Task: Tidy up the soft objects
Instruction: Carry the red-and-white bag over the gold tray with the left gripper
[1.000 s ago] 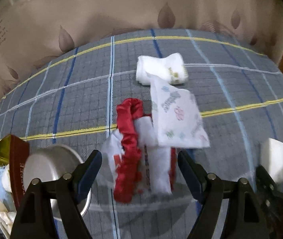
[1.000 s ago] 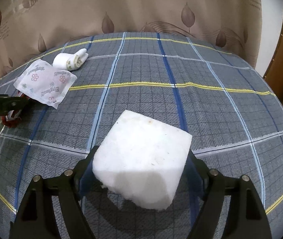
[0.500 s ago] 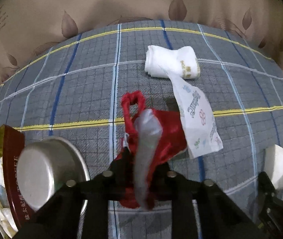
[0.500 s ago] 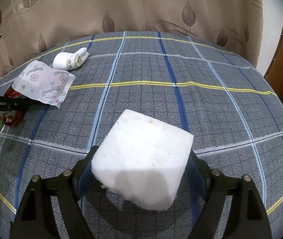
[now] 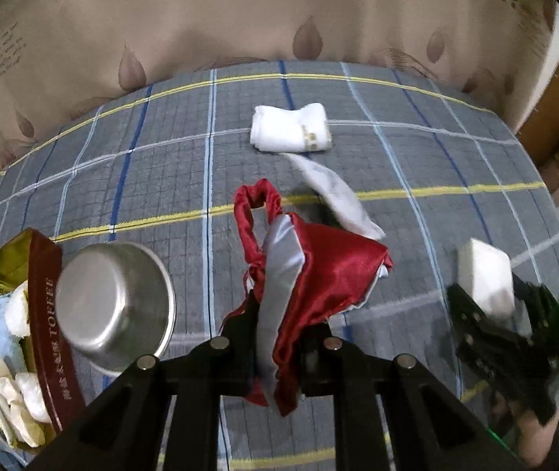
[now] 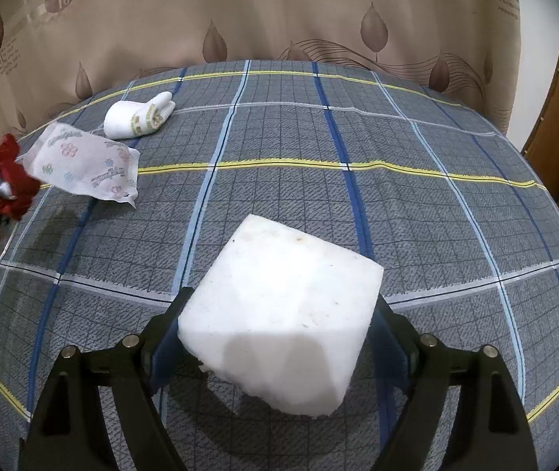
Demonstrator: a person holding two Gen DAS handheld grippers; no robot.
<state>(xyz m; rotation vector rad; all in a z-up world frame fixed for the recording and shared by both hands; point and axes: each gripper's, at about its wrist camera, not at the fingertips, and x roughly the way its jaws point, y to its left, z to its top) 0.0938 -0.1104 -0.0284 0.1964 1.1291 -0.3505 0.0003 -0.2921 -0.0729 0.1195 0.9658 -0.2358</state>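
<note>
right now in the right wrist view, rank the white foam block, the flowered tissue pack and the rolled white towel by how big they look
1. white foam block, largest, though nearest the camera
2. flowered tissue pack
3. rolled white towel, smallest, though farthest away

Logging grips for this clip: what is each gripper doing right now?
Left gripper: closed on the red cloth.
Right gripper: holding the white foam block; its jaws have just been opening slightly.

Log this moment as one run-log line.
left gripper: shut on red cloth, lifted | right gripper: holds white foam block | folded towel: on bed
</note>
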